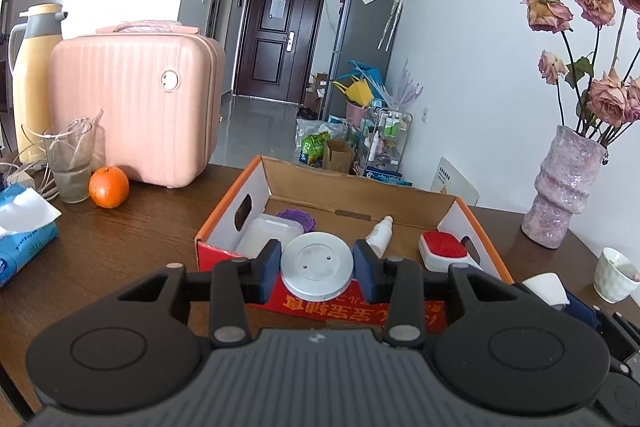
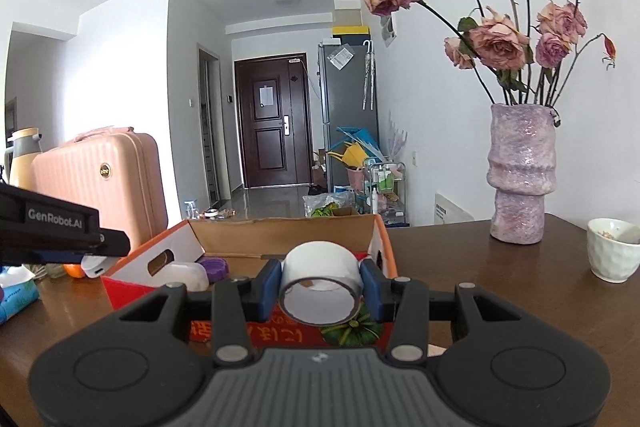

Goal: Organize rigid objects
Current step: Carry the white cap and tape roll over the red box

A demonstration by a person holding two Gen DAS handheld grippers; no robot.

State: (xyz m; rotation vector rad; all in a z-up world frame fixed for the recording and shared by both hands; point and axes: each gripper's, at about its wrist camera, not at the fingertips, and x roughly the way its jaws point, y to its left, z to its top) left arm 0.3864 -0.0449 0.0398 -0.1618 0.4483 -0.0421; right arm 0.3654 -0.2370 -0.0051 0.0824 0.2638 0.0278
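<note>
The left gripper (image 1: 317,269) holds a flat grey metal disc (image 1: 317,266), its jaws pressed against the disc's rim on either side. The disc hangs just above the near wall of the cardboard box (image 1: 360,199), which stands open on the brown worktop (image 1: 140,239). Inside the box lie a clear plastic container (image 1: 266,233) against the left wall, a purple lid (image 1: 296,218) just behind that container, a small white bottle (image 1: 380,233) near the middle, and a red and white brush (image 1: 442,250) by the right wall.

The right gripper (image 2: 320,291) grips a roll of clear tape (image 2: 320,287), the jaws closed on its two flat sides and the open core facing the camera. The roll sits in front of the box's near wall, at about the height of its rim.

Left of the box stand a pink case (image 1: 136,107), an orange (image 1: 109,187), a glass (image 1: 72,163) and a yellow flask (image 1: 34,75). Right of the box stand a purple vase (image 2: 520,171) with dried roses and a white cup (image 2: 612,249).
</note>
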